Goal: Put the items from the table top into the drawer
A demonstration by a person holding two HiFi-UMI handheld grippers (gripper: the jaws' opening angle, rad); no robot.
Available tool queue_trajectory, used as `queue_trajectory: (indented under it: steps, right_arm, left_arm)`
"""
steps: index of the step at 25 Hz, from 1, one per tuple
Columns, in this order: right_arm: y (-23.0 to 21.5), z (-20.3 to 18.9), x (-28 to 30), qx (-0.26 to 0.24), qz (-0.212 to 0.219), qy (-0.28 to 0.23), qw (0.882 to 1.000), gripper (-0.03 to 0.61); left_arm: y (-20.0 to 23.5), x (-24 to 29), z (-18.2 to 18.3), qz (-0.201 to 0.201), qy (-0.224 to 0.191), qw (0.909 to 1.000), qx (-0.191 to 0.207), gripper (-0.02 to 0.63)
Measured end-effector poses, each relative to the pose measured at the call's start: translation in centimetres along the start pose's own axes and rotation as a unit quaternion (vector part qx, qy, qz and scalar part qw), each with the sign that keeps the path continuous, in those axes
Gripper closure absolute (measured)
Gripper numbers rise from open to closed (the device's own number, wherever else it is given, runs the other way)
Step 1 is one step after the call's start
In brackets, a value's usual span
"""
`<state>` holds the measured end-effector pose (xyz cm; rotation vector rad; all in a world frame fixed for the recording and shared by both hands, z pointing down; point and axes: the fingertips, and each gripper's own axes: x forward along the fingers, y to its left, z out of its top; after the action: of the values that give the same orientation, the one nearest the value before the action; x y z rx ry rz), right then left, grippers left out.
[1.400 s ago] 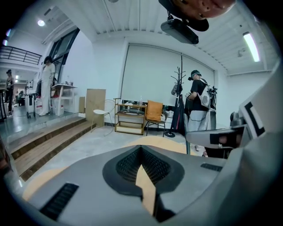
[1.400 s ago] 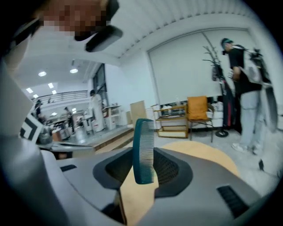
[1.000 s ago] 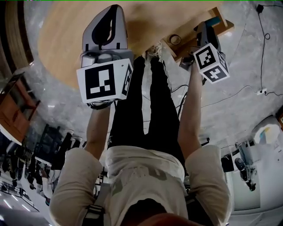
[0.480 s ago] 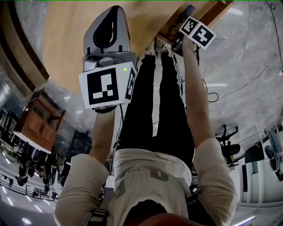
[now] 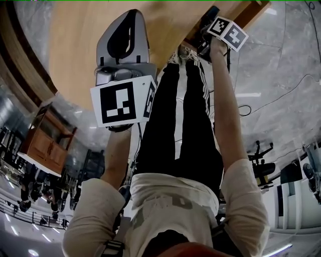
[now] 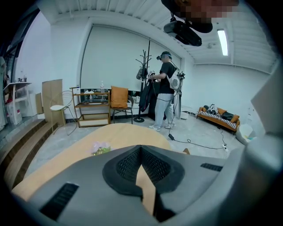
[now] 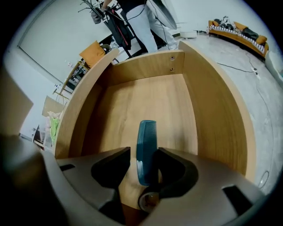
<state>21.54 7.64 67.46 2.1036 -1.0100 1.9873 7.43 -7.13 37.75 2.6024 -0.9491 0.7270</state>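
A dark teal comb [image 7: 147, 141] stands on end between the jaws of my right gripper [image 7: 143, 151], over the floor of the open wooden drawer [image 7: 212, 110]. These jaws are opening: the comb leans on the right pad, with a gap at the left pad. In the head view that gripper [image 5: 209, 17] reaches down into the drawer [image 5: 251, 11], with its marker cube hiding the jaws. My left gripper [image 6: 141, 149] is shut and holds nothing, hanging above the oval wooden table [image 6: 110, 137]. A small green and pink packet [image 6: 101, 148] lies on the table.
A small ring-shaped thing [image 7: 148, 201] lies on the drawer floor under the right jaws. Across the room stand a person [image 6: 164, 92], a coat rack [image 6: 145, 84] and a low shelf [image 6: 92, 108]. A cable [image 6: 199, 143] runs over the floor.
My right gripper has gone down toward the drawer and turned its marker cube. The left gripper has sunk a little over the table. The head view has swung.
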Motion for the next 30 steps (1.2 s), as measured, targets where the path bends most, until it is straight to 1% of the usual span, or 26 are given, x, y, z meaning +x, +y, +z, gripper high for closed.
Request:
queue_trajectory:
  steps: [2, 6, 9, 12, 18, 19, 20, 21, 22, 23, 24, 25, 26, 27, 28, 29, 30]
  right_arm:
    - [0.1, -0.1, -0.1, -0.008, -0.004, -0.001, 1.0, 0.371]
    - [-0.1, -0.2, -0.4, -0.022, -0.019, -0.005, 1.0, 0.365]
    - [0.5, -0.1, -0.6, -0.021, -0.017, -0.006, 1.0, 0.365]
    - [1.2, 0.6, -1.3, -0.035, -0.017, -0.013, 0.999, 0.367]
    - [2.3, 5.0, -4.7, -0.072, -0.015, -0.079, 0.994, 0.367]
    - [2.7, 6.0, -5.7, -0.079, -0.016, -0.097, 0.992, 0.375]
    - [3.4, 7.2, -6.9, -0.092, -0.018, -0.118, 0.989, 0.401]
    - [4.3, 8.4, -8.2, -0.115, -0.02, -0.143, 0.983, 0.431]
    - [5.4, 9.6, -9.7, -0.148, -0.022, -0.168, 0.974, 0.44]
    - [6.8, 10.7, -11.3, -0.186, -0.025, -0.194, 0.963, 0.447]
    - [8.4, 11.6, -13.3, -0.226, -0.028, -0.222, 0.948, 0.483]
    - [10.1, 12.3, -15.4, -0.263, -0.031, -0.254, 0.93, 0.537]
    - [11.9, 12.9, -17.7, -0.292, -0.03, -0.285, 0.912, 0.572]
    - [13.7, 13.2, -19.8, -0.312, -0.023, -0.314, 0.897, 0.572]
    - [15.5, 13.2, -21.8, -0.322, -0.009, -0.337, 0.885, 0.574]
    - [17.2, 13.1, -23.5, -0.326, 0.008, -0.355, 0.876, 0.574]
    - [18.6, 12.8, -25.0, -0.326, 0.025, -0.367, 0.871, 0.574]
  left_arm:
    - [-0.1, -0.2, 0.0, -0.001, -0.002, 1.0, 0.0, 0.606]
    - [0.1, -0.6, 0.0, 0.002, -0.006, 1.0, -0.003, 0.606]
    - [1.0, -0.9, 0.1, 0.007, -0.01, 0.9999, -0.007, 0.606]
    - [1.7, -1.1, 0.3, 0.011, -0.012, 0.9998, -0.009, 0.606]
    - [1.7, -2.2, 1.5, 0.021, -0.028, 0.9993, -0.013, 0.606]
    - [1.8, -2.4, 1.8, 0.023, -0.031, 0.9992, -0.013, 0.606]
    - [2.0, -2.6, 2.1, 0.024, -0.035, 0.999, -0.012, 0.606]
    - [2.1, -2.8, 2.4, 0.026, -0.039, 0.9988, -0.012, 0.606]
    - [2.3, -3.0, 2.7, 0.03, -0.043, 0.9986, -0.012, 0.606]
    - [2.4, -3.2, 3.0, 0.033, -0.047, 0.9982, -0.013, 0.606]
    - [2.4, -3.4, 3.3, 0.038, -0.051, 0.9978, -0.016, 0.606]
    - [2.5, -3.6, 3.6, 0.042, -0.055, 0.9975, -0.019, 0.606]
    - [2.6, -3.9, 3.9, 0.045, -0.058, 0.9971, -0.021, 0.606]
    - [2.7, -4.1, 4.1, 0.049, -0.061, 0.9967, -0.023, 0.606]
    - [2.8, -4.2, 4.4, 0.052, -0.065, 0.9963, -0.023, 0.606]
    - [2.9, -4.4, 4.7, 0.056, -0.069, 0.9958, -0.024, 0.606]
    - [3.1, -4.6, 5.0, 0.06, -0.074, 0.9951, -0.026, 0.606]
